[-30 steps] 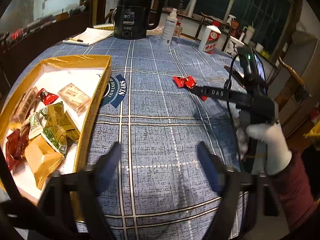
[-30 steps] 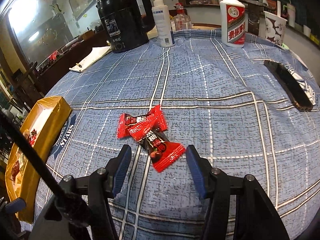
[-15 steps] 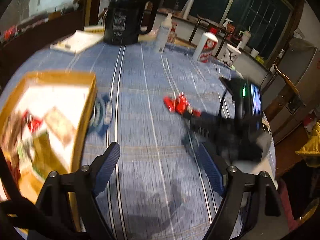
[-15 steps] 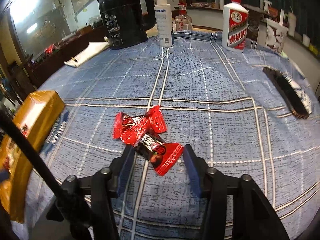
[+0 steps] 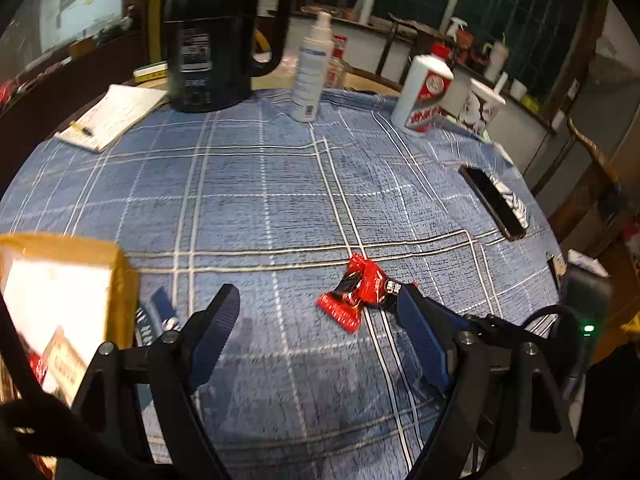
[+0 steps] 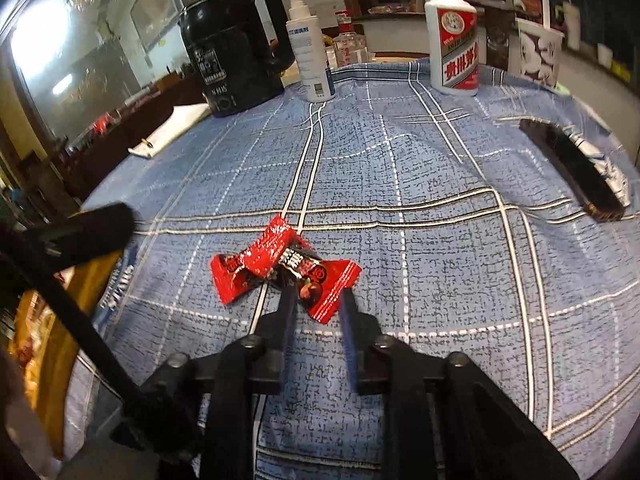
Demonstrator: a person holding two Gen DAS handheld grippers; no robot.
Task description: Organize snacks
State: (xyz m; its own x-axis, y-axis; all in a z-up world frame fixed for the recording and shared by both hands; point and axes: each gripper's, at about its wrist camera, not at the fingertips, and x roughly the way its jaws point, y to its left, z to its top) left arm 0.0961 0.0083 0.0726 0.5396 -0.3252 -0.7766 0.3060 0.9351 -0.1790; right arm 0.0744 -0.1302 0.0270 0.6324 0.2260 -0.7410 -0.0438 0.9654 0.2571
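Nearest to the right wrist camera, the right gripper (image 6: 316, 300) has just been closing its jaws, and the near end of a red candy wrapper (image 6: 320, 284) sits between its fingertips (image 6: 287, 300); the pads look to be at the wrapper's edges, but I cannot tell if they already press it firmly, so I judge this as the moment of taking the grasp. A second red candy (image 6: 256, 264) lies touching the first one, partly under it, on the cloth, probably because both wait to be moved. The left gripper (image 5: 316, 320) hangs with its jaws wide apart and nothing between them, just beside the candies; I think it stays free for the next piece. At the left edge is the gold tray (image 5: 120, 280), which already holds some wrapped snacks, so it is likely where the candies should go. The surface is a round table with a blue checked tablecloth (image 6: 420, 184), soft and a little wrinkled. Farther away a black phone (image 6: 568, 168) lies at the right, and a notepad with a pen (image 5: 112, 116) at the left. At the far edge stand a black kettle (image 6: 236, 52), a white spray bottle (image 6: 312, 60) and a white liquor bottle with red label (image 6: 456, 44). Behind is a dim room with dark windows and wooden furniture.
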